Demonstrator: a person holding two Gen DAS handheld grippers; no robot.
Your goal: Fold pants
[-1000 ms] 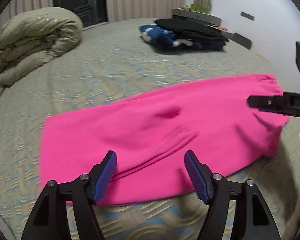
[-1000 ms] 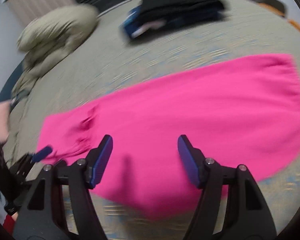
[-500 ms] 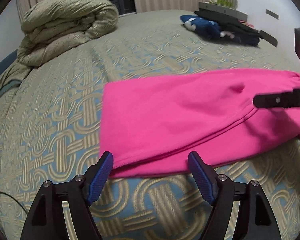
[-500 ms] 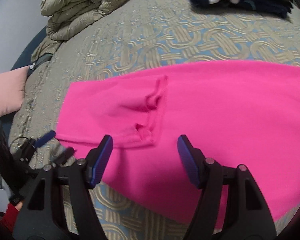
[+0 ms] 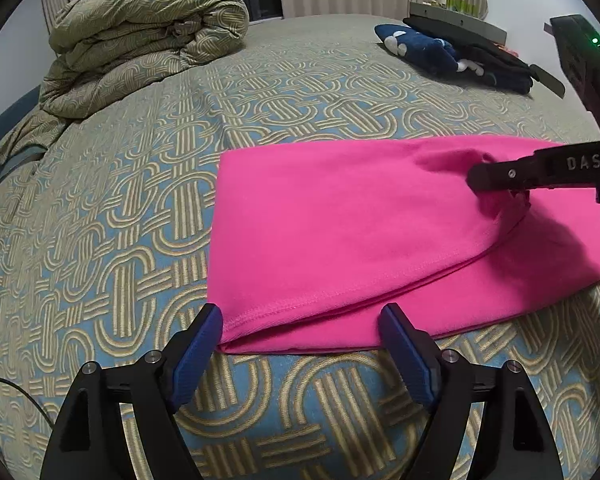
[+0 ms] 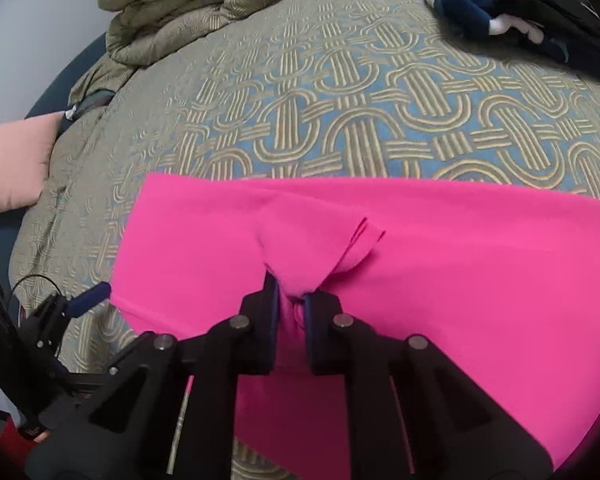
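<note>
Bright pink pants lie folded lengthwise across the patterned bedspread. My left gripper hovers at their near left corner. Its blue-padded jaws are opening and the hem edge lies between them, untouched. In the right wrist view the pants fill the lower half, and my right gripper is closing with its pads pinching a raised bunch of pink cloth near the middle. The left wrist view shows the right gripper from the side at the right edge. At the lower left of the right wrist view is the left gripper.
A rolled olive quilt sits at the far left of the bed. A pile of dark and blue clothes lies at the far right. A pink cushion rests off the bed's left side. A thin cable runs near the left gripper.
The right gripper went from wide open to pinched on a bunch of pink cloth. The left gripper slid to the pants' left end and its jaws widened a little.
</note>
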